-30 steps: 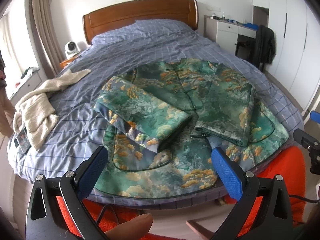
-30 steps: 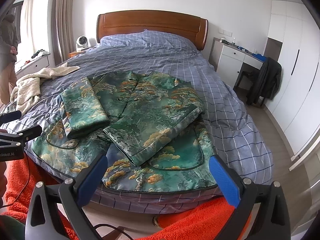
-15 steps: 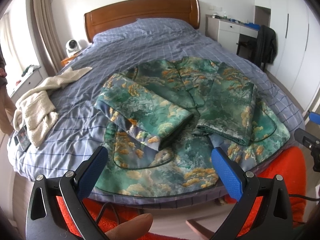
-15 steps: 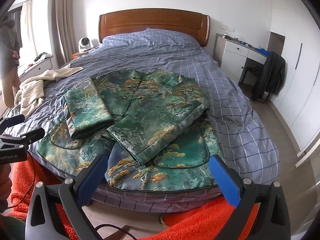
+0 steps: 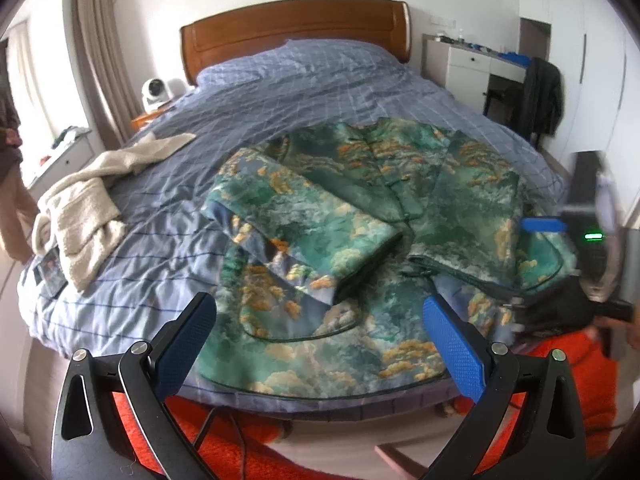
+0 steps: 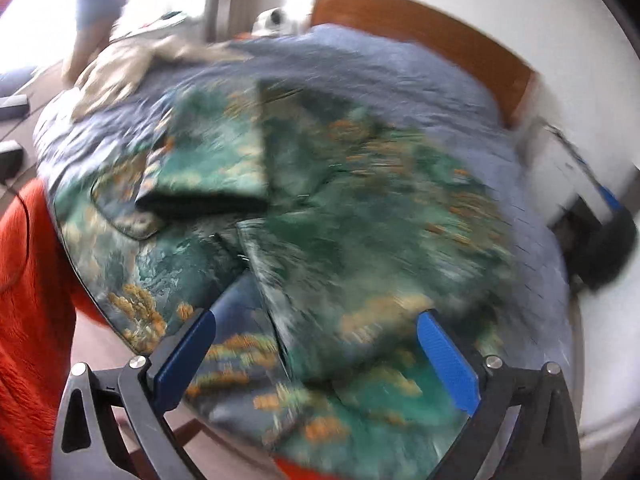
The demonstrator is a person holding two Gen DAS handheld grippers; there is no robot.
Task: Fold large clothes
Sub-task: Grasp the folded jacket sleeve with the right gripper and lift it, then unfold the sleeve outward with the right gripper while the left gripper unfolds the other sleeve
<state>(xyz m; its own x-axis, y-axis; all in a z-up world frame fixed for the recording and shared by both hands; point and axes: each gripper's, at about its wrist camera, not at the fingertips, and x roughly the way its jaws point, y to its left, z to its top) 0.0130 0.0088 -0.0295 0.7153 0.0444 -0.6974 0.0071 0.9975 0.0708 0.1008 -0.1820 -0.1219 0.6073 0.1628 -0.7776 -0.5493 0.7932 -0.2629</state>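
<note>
A green patterned jacket (image 5: 360, 216) with orange-gold motifs lies spread on the bed (image 5: 280, 92), both sleeves folded in across its front. My left gripper (image 5: 320, 344) is open and empty, held just off the bed's near edge above the hem. My right gripper (image 6: 316, 360) is open and empty, close over the jacket's (image 6: 340, 216) lower right part; that view is blurred by motion. The right gripper also shows in the left wrist view (image 5: 568, 240) at the jacket's right edge.
A cream towel (image 5: 88, 200) lies on the bed's left side. An orange blanket (image 5: 576, 376) hangs at the foot of the bed. A white desk (image 5: 472, 64) and a chair with a dark garment (image 5: 540, 96) stand at the right. A wooden headboard (image 5: 296, 28) is behind.
My right gripper has swung in fast toward the jacket's lower right, tilting its view. My left gripper has edged closer to the bed. The jacket has not moved.
</note>
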